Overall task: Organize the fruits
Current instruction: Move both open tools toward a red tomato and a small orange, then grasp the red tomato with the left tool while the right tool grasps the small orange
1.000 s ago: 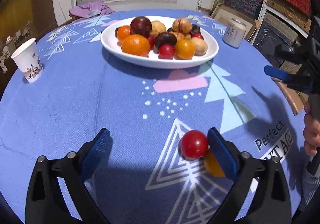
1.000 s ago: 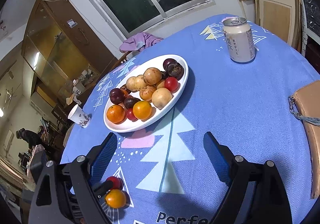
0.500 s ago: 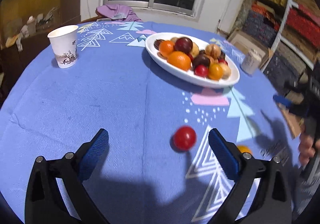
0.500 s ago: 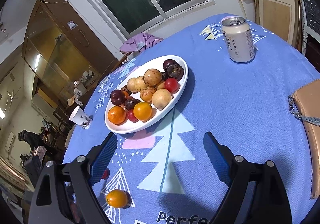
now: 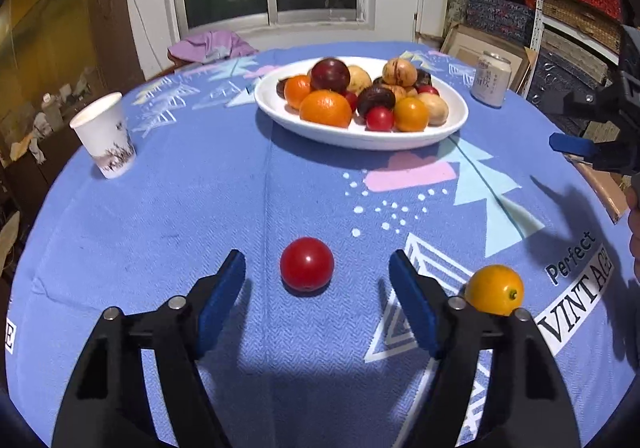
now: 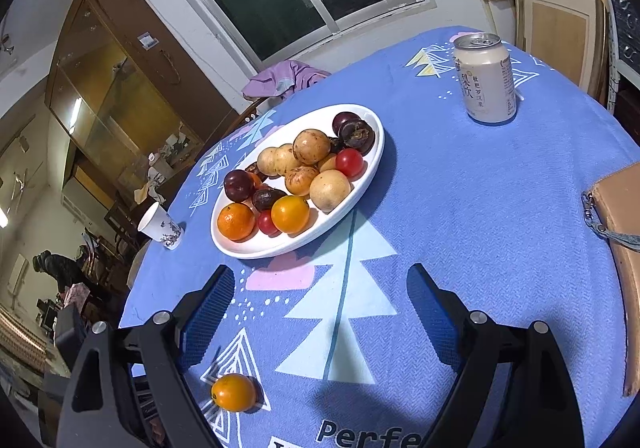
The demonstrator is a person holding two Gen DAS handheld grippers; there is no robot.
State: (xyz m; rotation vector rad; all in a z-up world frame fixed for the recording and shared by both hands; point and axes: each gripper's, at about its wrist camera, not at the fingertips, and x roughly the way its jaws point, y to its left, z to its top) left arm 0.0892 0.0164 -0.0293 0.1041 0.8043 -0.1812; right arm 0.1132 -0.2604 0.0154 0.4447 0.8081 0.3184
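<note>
A red tomato (image 5: 307, 263) lies on the blue tablecloth between the open fingers of my left gripper (image 5: 316, 280), touching neither pad. A small orange citrus (image 5: 495, 295) lies just right of the left gripper's right finger; it also shows in the right wrist view (image 6: 233, 392). A white oval plate (image 5: 456, 124) piled with several fruits stands at the far middle, also in the right wrist view (image 6: 372, 168). My right gripper (image 6: 320, 296) is open and empty above the cloth, in front of the plate.
A paper cup (image 5: 105, 136) stands at the left. A drink can (image 5: 491, 78) stands right of the plate, also in the right wrist view (image 6: 485, 78). A brown pouch (image 6: 624, 248) lies at the right table edge. A purple cloth (image 5: 208, 46) lies at the far edge.
My left gripper has swung left then back, so the tomato, once against the right pad, now sits centred between the fingers. The right gripper has barely moved.
</note>
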